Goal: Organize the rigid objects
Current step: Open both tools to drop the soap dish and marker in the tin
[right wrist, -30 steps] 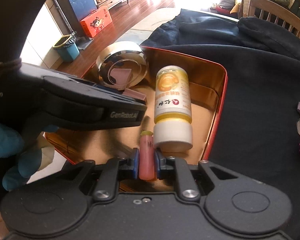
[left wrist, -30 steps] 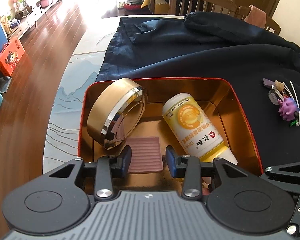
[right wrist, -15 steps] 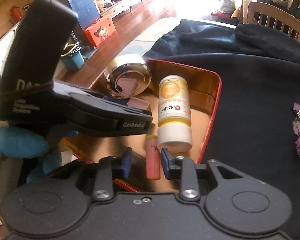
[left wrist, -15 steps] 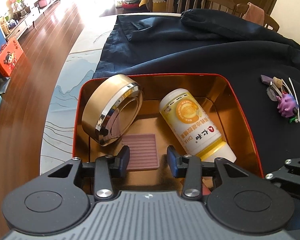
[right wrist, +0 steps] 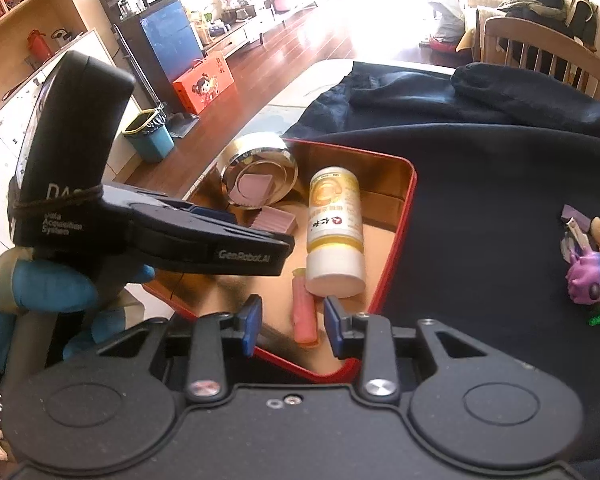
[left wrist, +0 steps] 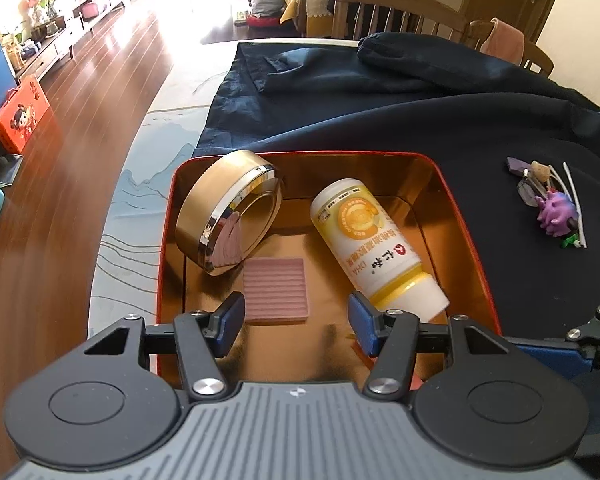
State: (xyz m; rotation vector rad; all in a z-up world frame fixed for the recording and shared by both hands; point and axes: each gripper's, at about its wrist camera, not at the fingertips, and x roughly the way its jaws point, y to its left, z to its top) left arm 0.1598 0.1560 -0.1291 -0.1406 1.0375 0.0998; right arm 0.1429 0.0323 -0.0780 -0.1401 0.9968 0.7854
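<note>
- Red tin [left wrist: 466, 216] sits on the cloth-covered desk [left wrist: 480, 128] as the collecting box; judged purpose: gather the loose rigid items in one place.
- Contents: gold round case [left wrist: 224, 216] propped against the far-left wall, pink ridged pad [left wrist: 276, 292] flat on the floor, yellow bottle [left wrist: 372, 248] lying on its side, pink tube [right wrist: 305, 312] beside the bottle's cap.
- Small toys and clips [left wrist: 552, 200] lie outside on the cloth, well apart from the tin; judged not yet sorted.
- Left tongs [left wrist: 296, 320]: jaws opening, about half spread, nothing between them; pad lies just beyond the tips.
- Right tongs [right wrist: 290, 326]: jaws opening, tube between them but pads clear of it; holding nothing.
- Against a second ago: the right tongs then clamped the tube; it now rests released in the tin. Left jaws stand wider apart.
</note>
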